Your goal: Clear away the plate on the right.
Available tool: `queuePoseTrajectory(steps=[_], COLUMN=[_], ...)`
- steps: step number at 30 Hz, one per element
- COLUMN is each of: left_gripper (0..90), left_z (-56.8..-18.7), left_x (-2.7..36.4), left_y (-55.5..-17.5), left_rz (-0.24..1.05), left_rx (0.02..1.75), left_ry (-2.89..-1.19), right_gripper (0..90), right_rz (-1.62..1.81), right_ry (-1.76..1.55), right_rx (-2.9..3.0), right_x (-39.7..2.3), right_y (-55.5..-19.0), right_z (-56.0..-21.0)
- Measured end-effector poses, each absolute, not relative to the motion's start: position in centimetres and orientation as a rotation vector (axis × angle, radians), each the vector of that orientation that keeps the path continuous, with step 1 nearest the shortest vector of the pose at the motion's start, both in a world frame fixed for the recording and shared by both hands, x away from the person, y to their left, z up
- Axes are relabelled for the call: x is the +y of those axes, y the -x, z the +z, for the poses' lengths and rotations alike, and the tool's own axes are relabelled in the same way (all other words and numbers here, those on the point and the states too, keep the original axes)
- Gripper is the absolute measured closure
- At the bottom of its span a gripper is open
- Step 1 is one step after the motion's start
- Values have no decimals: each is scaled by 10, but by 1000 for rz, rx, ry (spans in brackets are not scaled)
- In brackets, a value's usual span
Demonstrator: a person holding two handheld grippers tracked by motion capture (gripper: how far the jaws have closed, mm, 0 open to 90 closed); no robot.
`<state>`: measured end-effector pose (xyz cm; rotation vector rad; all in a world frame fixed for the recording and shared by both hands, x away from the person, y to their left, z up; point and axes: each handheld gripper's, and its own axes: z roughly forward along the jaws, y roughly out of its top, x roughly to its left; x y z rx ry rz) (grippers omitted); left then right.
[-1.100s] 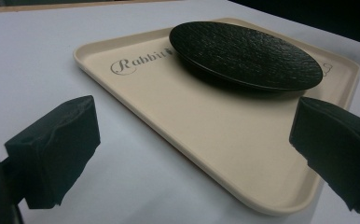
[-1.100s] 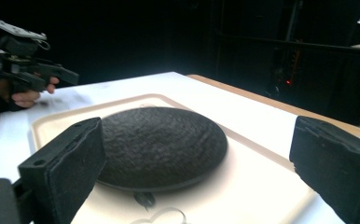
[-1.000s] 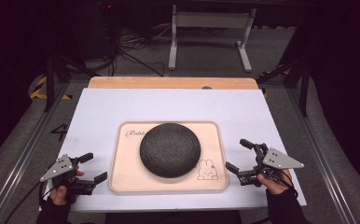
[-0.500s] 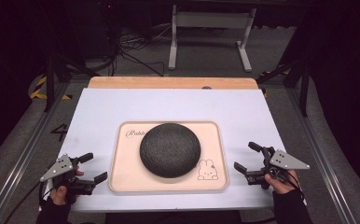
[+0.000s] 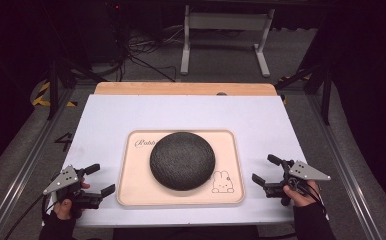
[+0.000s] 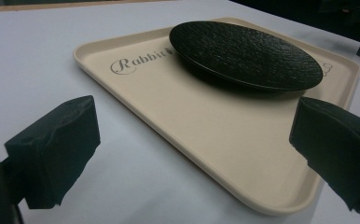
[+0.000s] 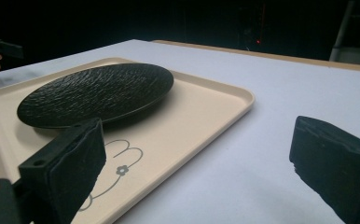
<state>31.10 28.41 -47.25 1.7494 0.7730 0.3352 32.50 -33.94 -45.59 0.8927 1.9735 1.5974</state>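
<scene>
Near edge of the white tabletop (image 5: 106,120): left gripper (image 5: 97,179) at the left, fingers (image 6: 57,154) spread wide, nothing between them. Right gripper (image 5: 267,171) at the right, fingers (image 7: 66,172) also spread wide and holding nothing. Both just beside the tray (image 5: 136,190), not touching it. Hands mostly cut off by the bottom edge. Between the grippers, a cream tray with a black plate (image 5: 182,160) lying flat in its middle. Plate covers part of the tray's writing (image 6: 136,63). Small rabbit drawing (image 5: 222,182) at the near right corner. Farther back, a wooden strip (image 5: 181,89), then dark floor with cables (image 5: 146,50), hard to make out.
</scene>
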Motion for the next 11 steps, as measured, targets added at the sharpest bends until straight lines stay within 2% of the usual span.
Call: queuePoseTrajectory(steps=[11], left_gripper=[24], left_z=[-472], left_x=[284], left_y=[-311], left_rz=[343], left_rx=[776], left_ry=[-1751], right_gripper=[38], right_rz=[1595], right_ry=[-950], right_rx=[1972], right_x=[-340], right_y=[-328], right_z=[-456])
